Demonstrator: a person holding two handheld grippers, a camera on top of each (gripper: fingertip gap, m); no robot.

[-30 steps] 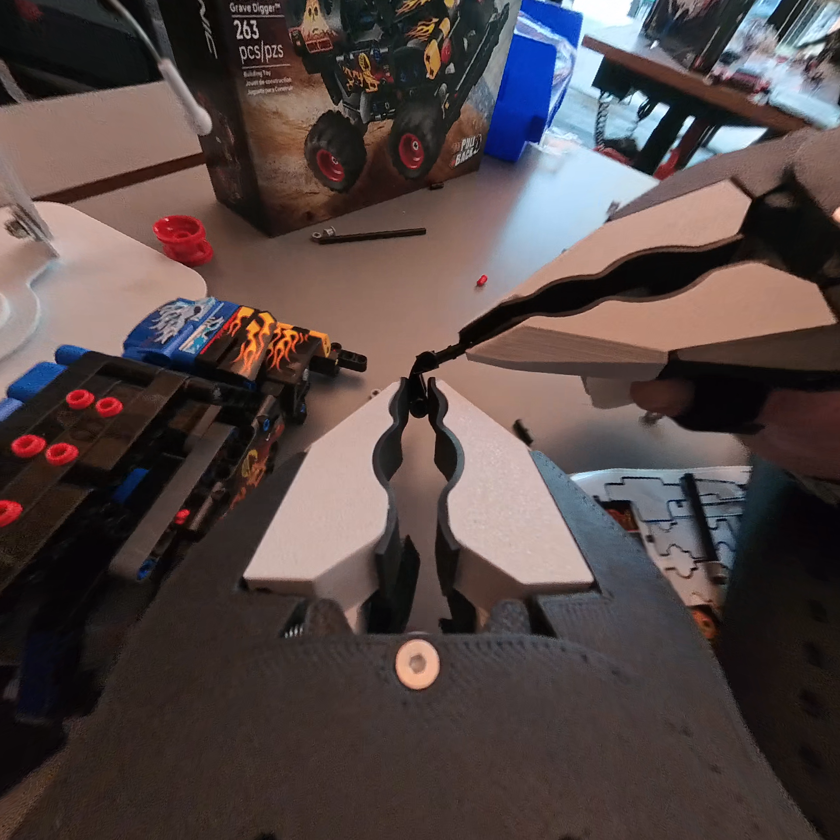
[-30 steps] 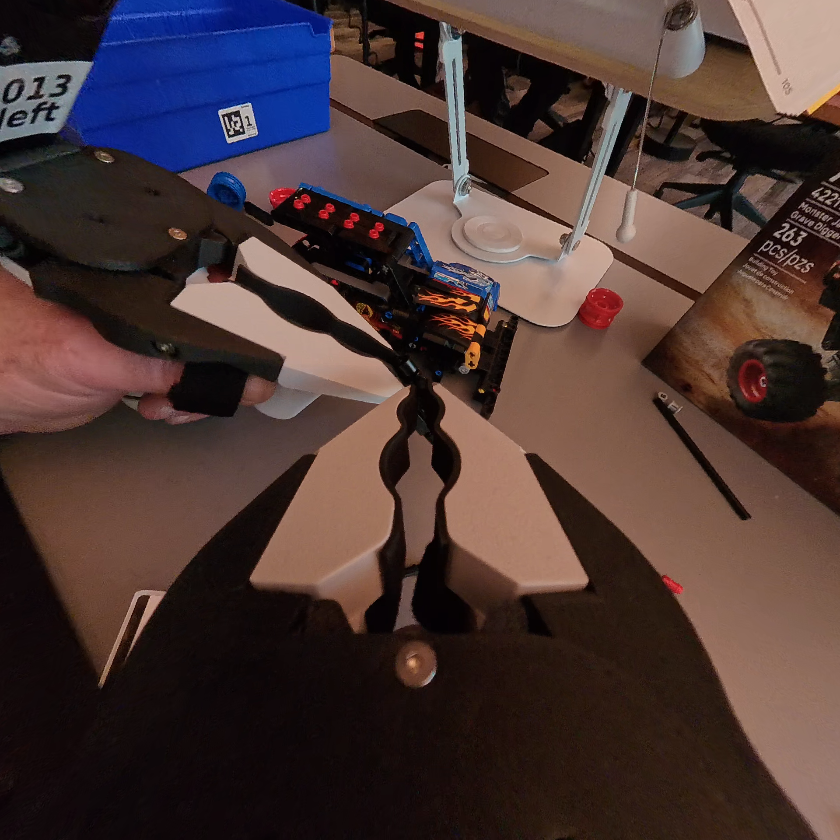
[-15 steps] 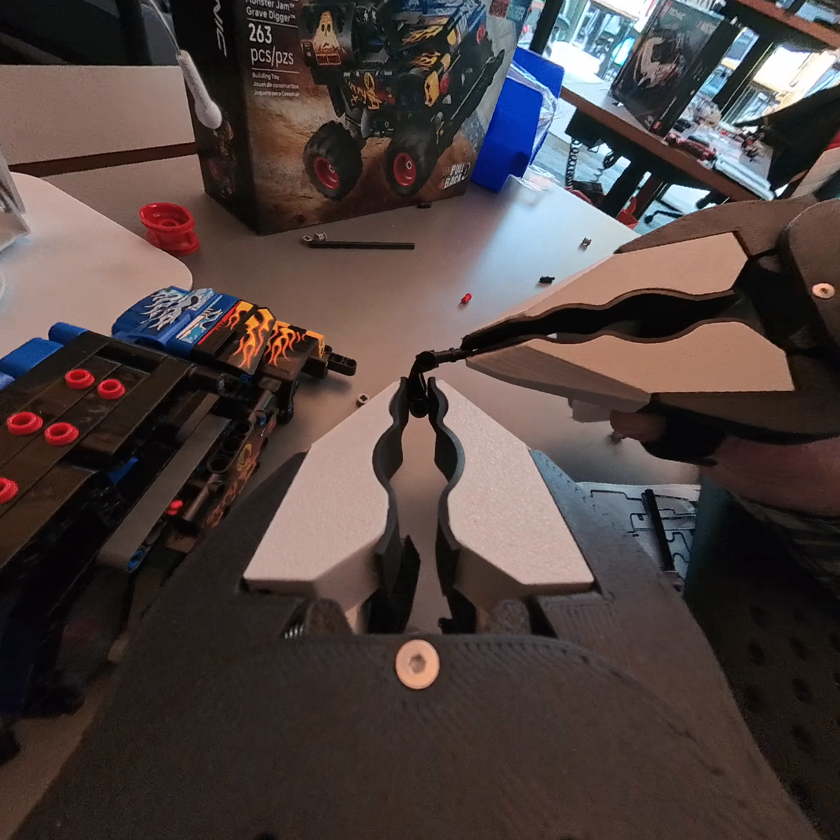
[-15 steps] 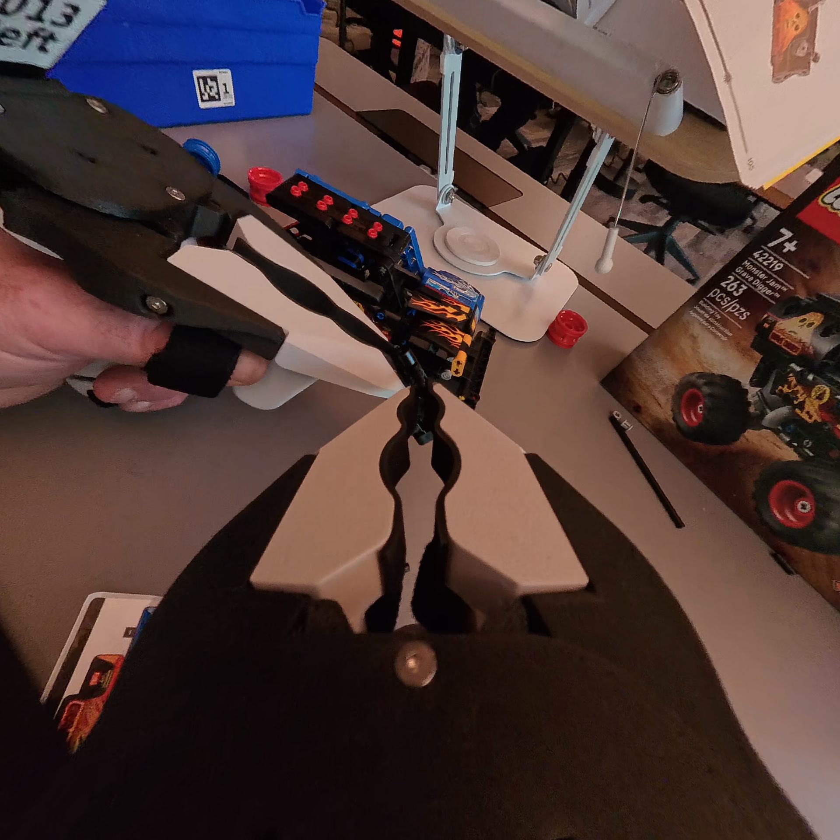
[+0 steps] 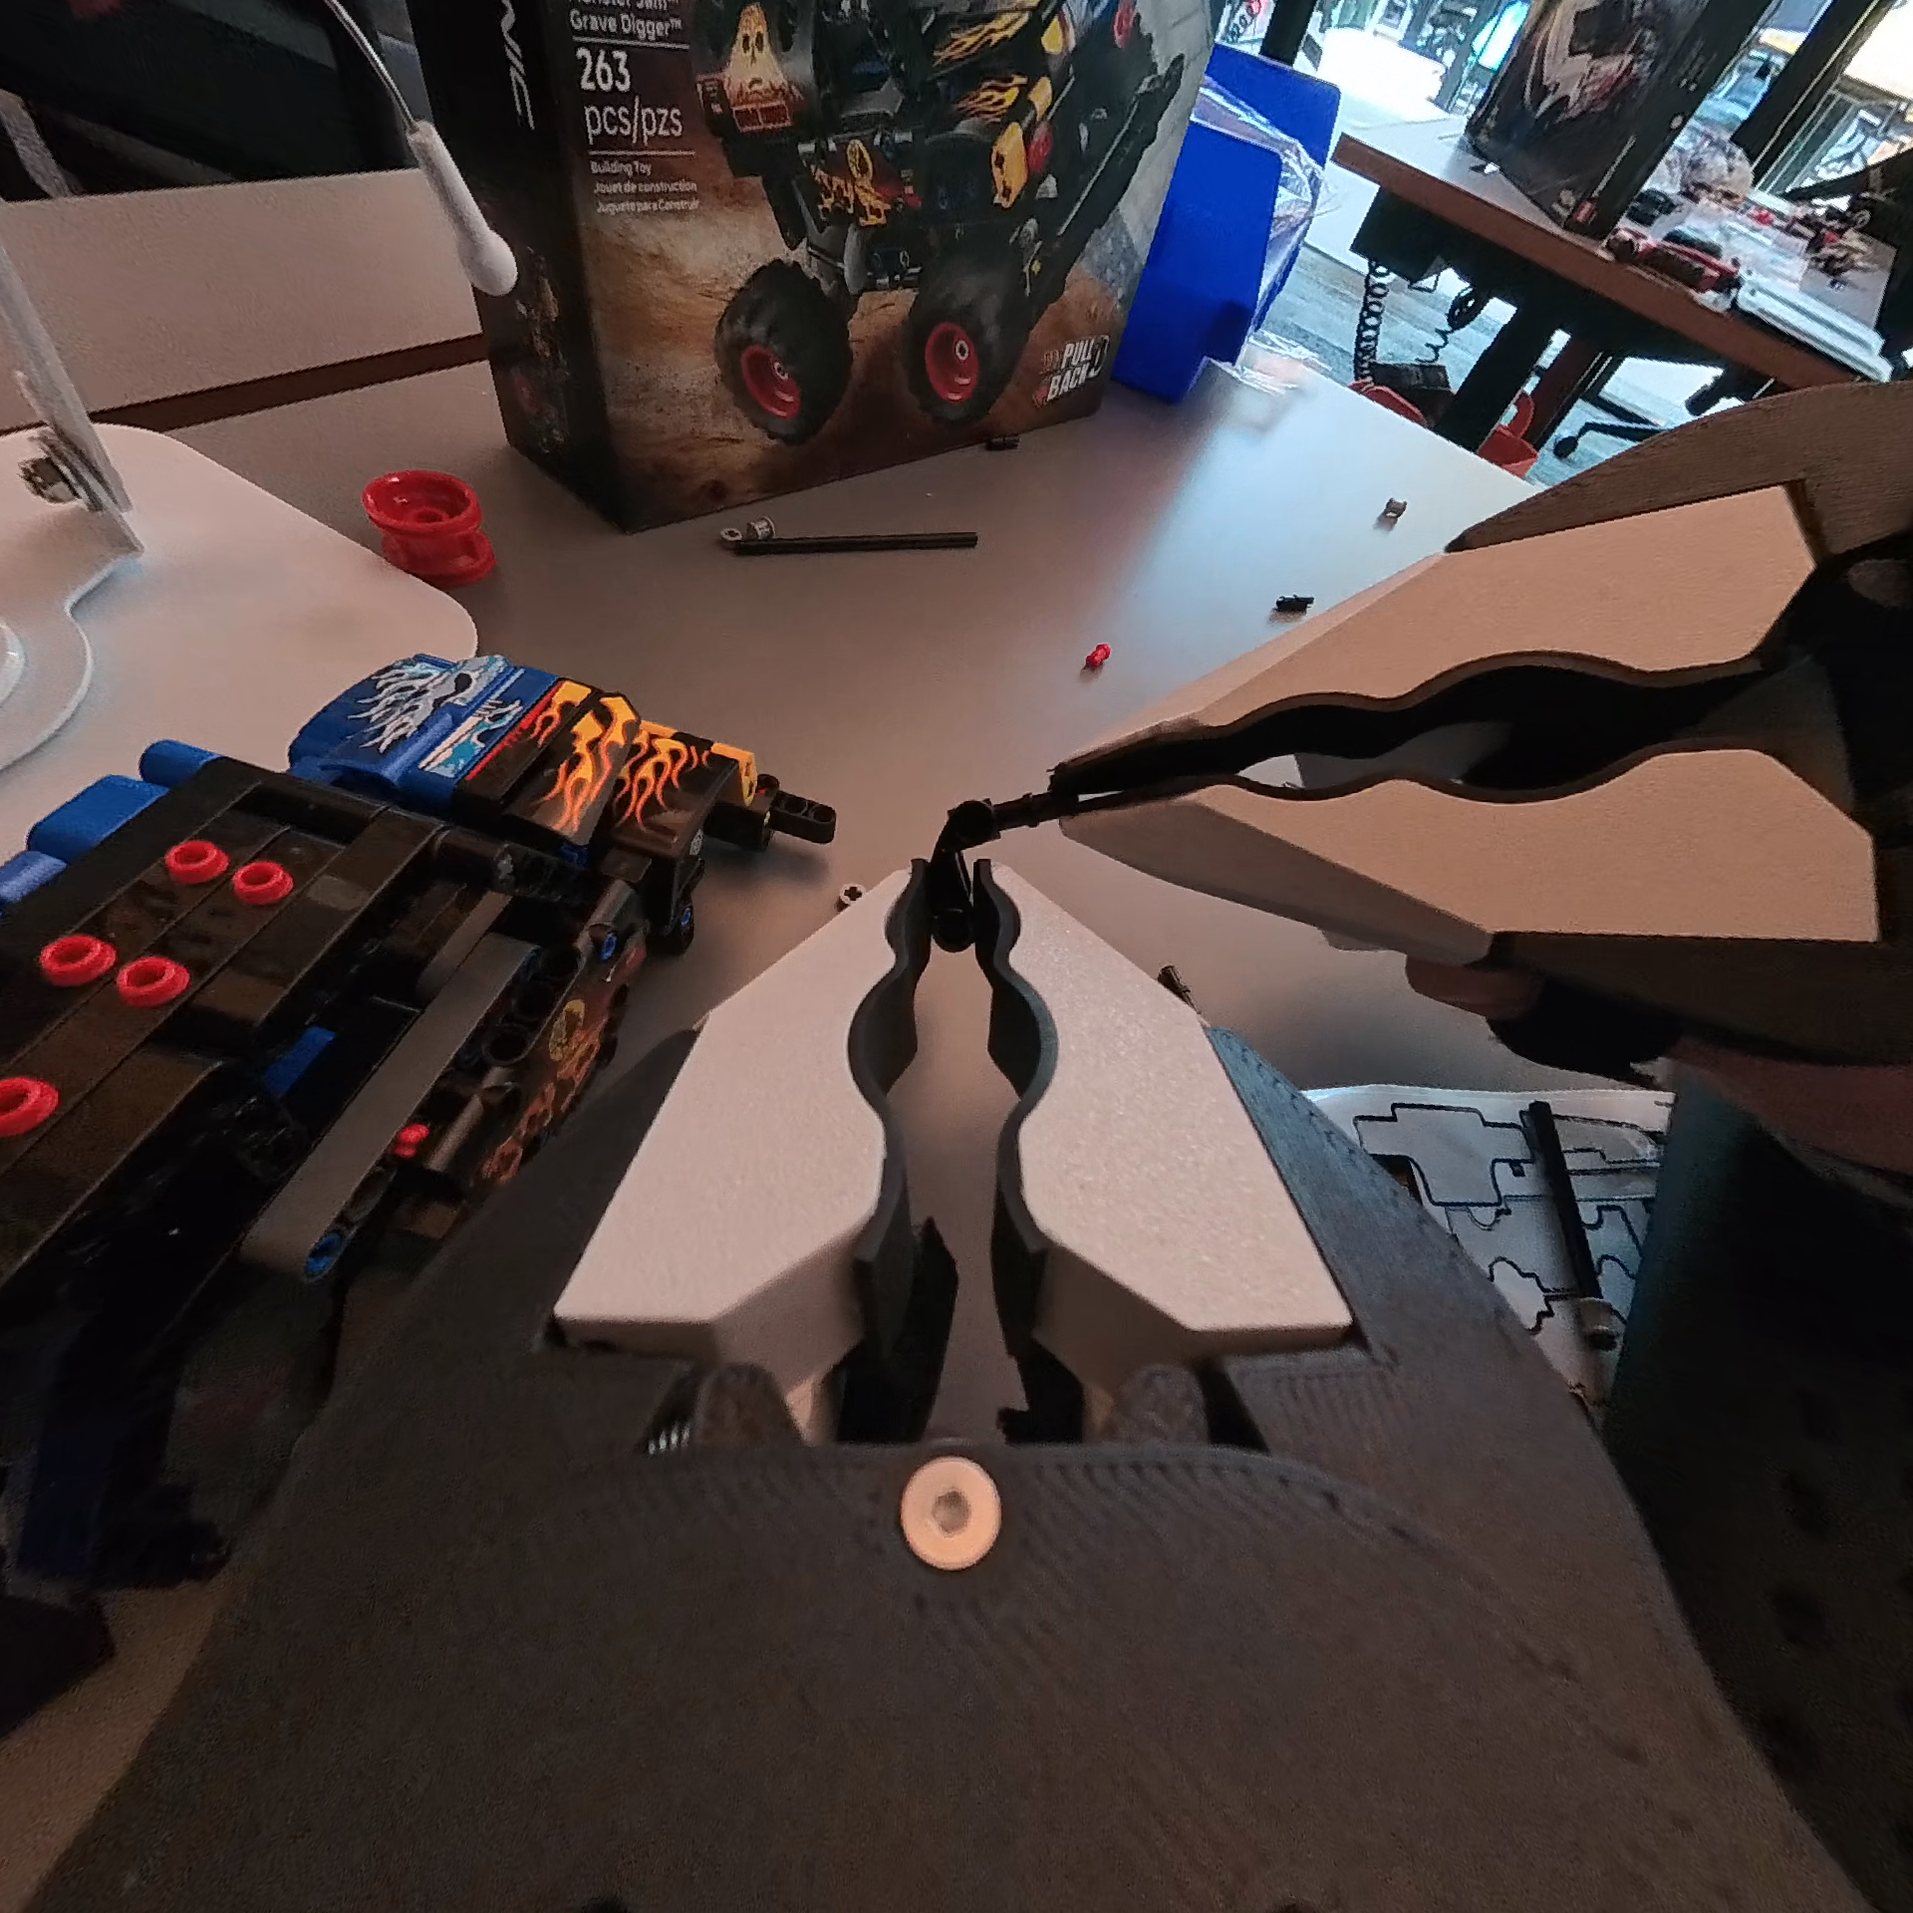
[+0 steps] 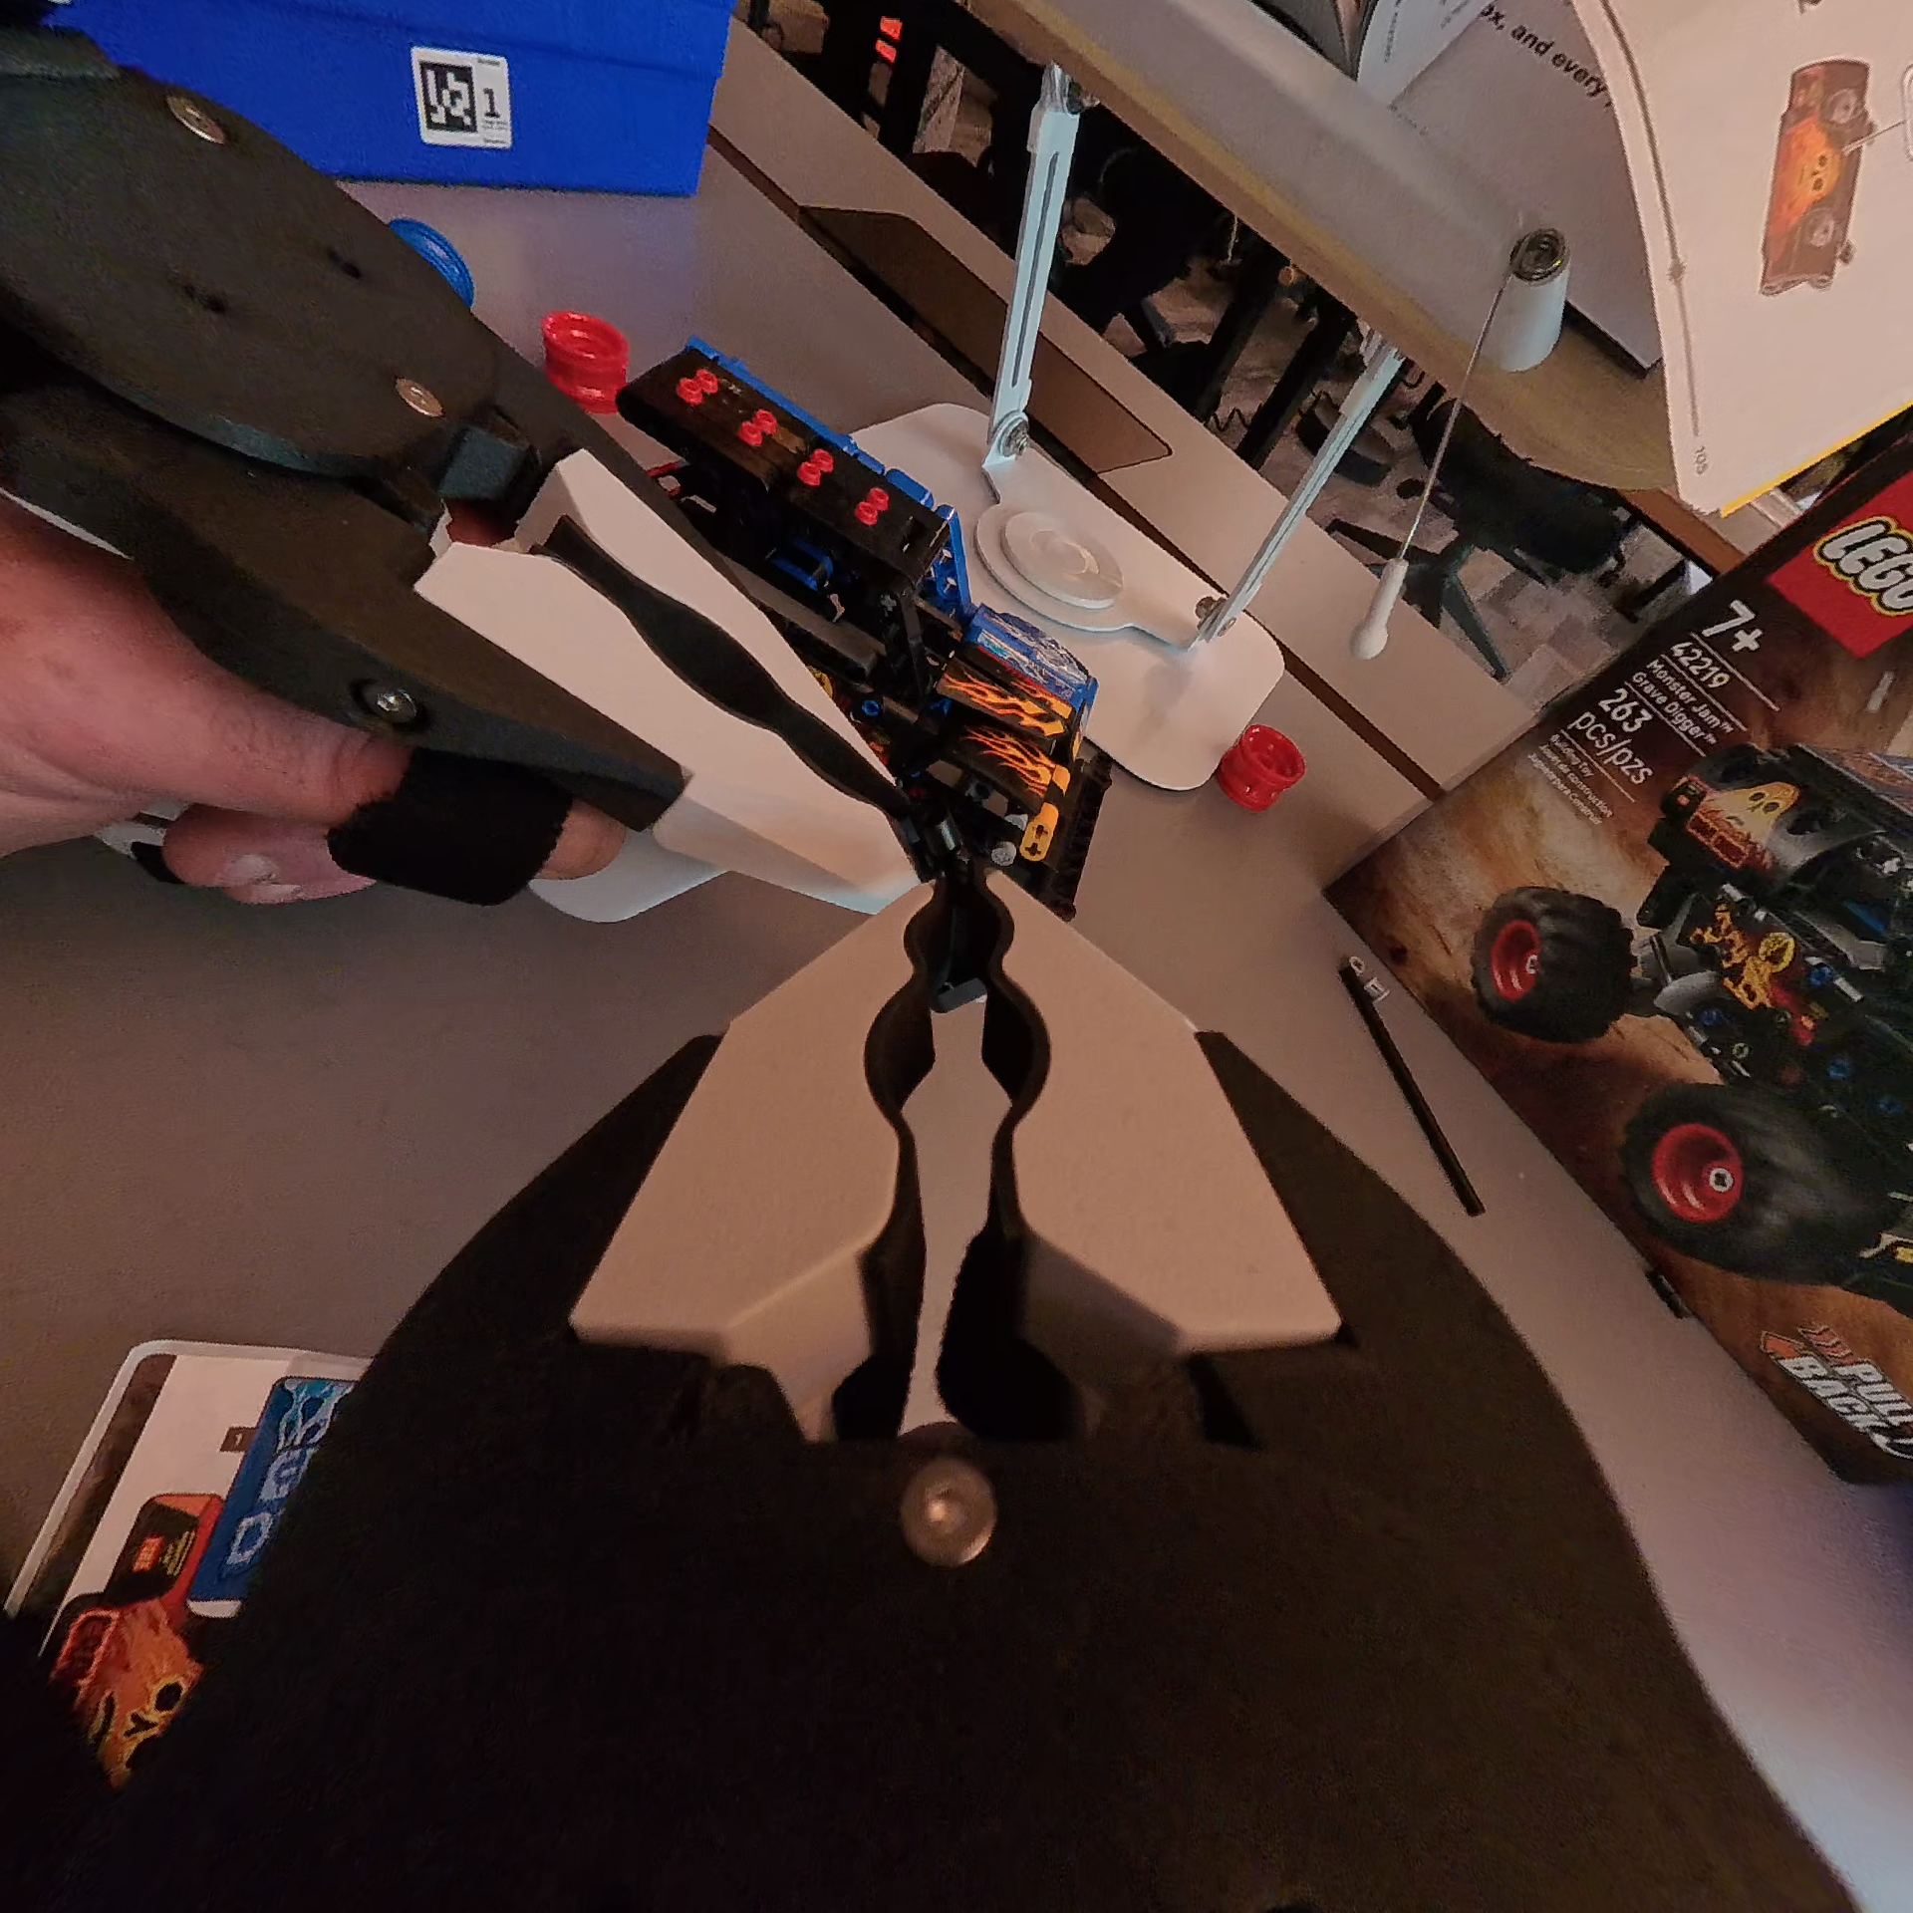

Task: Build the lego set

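- Two grippers met tip to tip at frame centre: the left gripper (image 5: 950, 899) was clamped on a small black piece (image 5: 948, 911), and the right gripper (image 6: 958, 937) was pinched on a black pin (image 6: 954, 968) joined to that piece.
- Left of centre in the left wrist view lay the truck body (image 5: 342, 932), black and blue with flame panels, on the grey table (image 5: 932, 663).
- At upper centre stood the set box (image 5: 807, 238); before it lay a black axle (image 5: 854, 539) and a red wheel hub (image 5: 424, 526).
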